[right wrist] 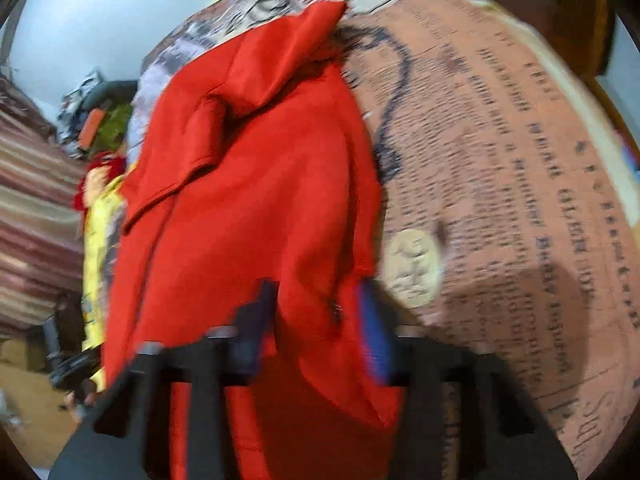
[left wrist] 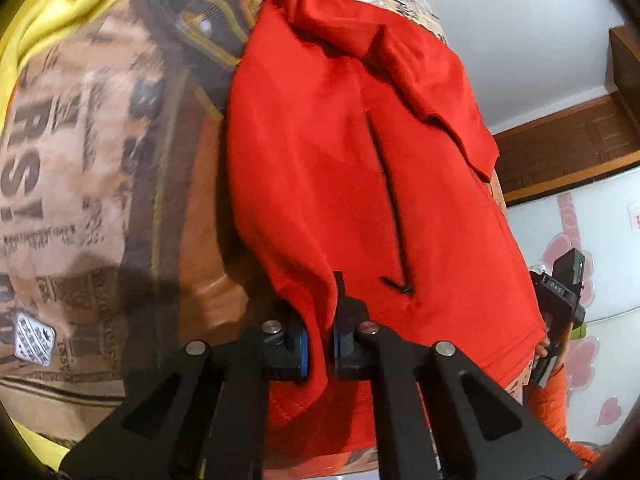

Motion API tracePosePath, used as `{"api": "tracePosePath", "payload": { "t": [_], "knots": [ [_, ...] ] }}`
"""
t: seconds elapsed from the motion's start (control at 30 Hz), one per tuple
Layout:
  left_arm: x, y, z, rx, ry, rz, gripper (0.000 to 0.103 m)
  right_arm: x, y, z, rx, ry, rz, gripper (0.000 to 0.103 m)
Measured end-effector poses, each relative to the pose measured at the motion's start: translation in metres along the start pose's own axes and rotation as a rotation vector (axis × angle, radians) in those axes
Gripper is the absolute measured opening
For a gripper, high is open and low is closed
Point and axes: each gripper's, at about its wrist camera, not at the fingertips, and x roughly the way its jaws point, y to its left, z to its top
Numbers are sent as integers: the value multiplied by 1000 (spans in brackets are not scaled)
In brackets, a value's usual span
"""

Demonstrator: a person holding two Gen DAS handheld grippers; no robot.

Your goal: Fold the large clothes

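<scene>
A large red garment (left wrist: pixel 340 168) lies lengthwise on a bed with a newspaper-print cover (left wrist: pixel 80 160). A dark slit with a drawstring end (left wrist: pixel 396 280) marks its front. My left gripper (left wrist: pixel 320 344) is shut on a fold of its near hem. My right gripper (right wrist: pixel 316 344) is shut on the red garment (right wrist: pixel 256 184) at the other near corner. A sleeve or hood is folded over the far part. The right wrist view is blurred by motion. The right gripper's body also shows at the right edge of the left wrist view (left wrist: pixel 560 300).
Yellow cloth (left wrist: pixel 60 4) lies at the bed's far left. A wooden headboard (left wrist: pixel 568 148) and a white wall stand to the right. In the right wrist view the printed cover (right wrist: pixel 500 200) spreads right; a striped blanket (right wrist: pixel 32 220) and clutter lie left.
</scene>
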Motion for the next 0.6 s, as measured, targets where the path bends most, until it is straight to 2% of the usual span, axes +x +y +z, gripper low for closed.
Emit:
{"api": "tracePosePath", "payload": {
  "t": [0.1,0.27,0.4,0.6],
  "knots": [
    [-16,-24,5,78,-47,-13,6,-7,9,3,-25,3,2,16],
    [-50,-60,32,146,-162,-46,6,-26,25,14,-51,-75,56,15],
    [-65,-75,59,166,-227,-45,5,-43,42,31,-89,-153,83,15],
    [-89,-87,111,182,-335,-67,5,-41,57,71,-94,-215,105,15]
  ]
}}
